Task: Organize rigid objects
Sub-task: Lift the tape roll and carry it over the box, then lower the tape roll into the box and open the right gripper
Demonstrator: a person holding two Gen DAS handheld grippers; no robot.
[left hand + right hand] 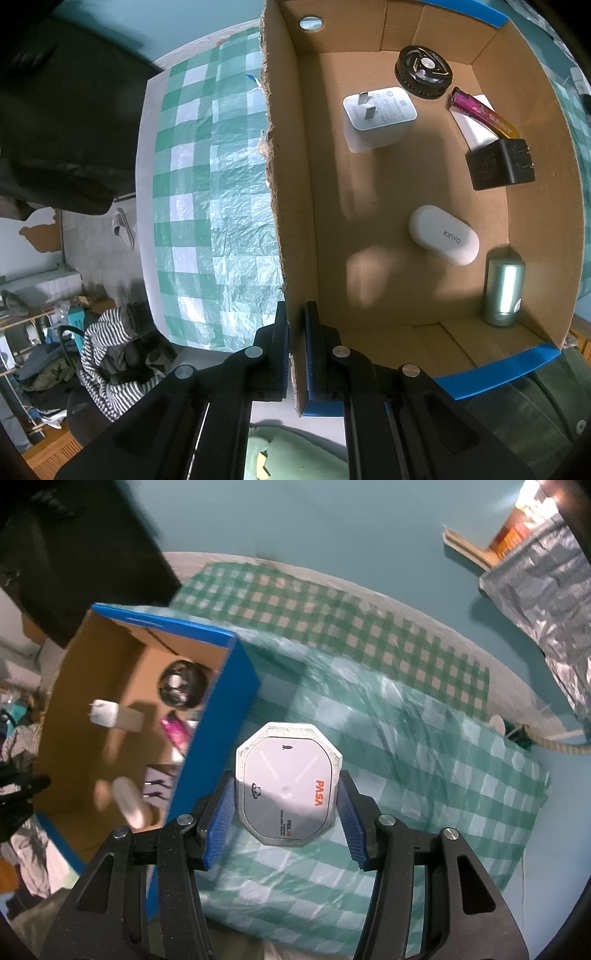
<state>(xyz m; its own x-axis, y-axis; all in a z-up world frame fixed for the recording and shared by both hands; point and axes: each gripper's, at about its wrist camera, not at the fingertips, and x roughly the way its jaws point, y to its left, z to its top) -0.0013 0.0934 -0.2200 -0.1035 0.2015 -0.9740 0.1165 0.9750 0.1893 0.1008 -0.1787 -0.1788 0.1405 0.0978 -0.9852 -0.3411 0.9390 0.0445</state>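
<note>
Two grippers were at work: our left gripper (295, 347) was pinched tight on the ragged wall of the box (284, 206), and our right gripper (288, 812) clamped a white octagonal PASA device (288, 782) between its blue pads, above the checked cloth (424, 775) just beside the box's blue side. Inside the box we saw a white charger (376, 118), a black reel (423, 72), a black adapter (498, 164), a KINYO case (443, 234) and a metal can (504, 291)

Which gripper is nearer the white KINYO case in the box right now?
Left. The left gripper clamps the box wall beside the KINYO case; the right gripper holds the PASA device outside the box.
</note>
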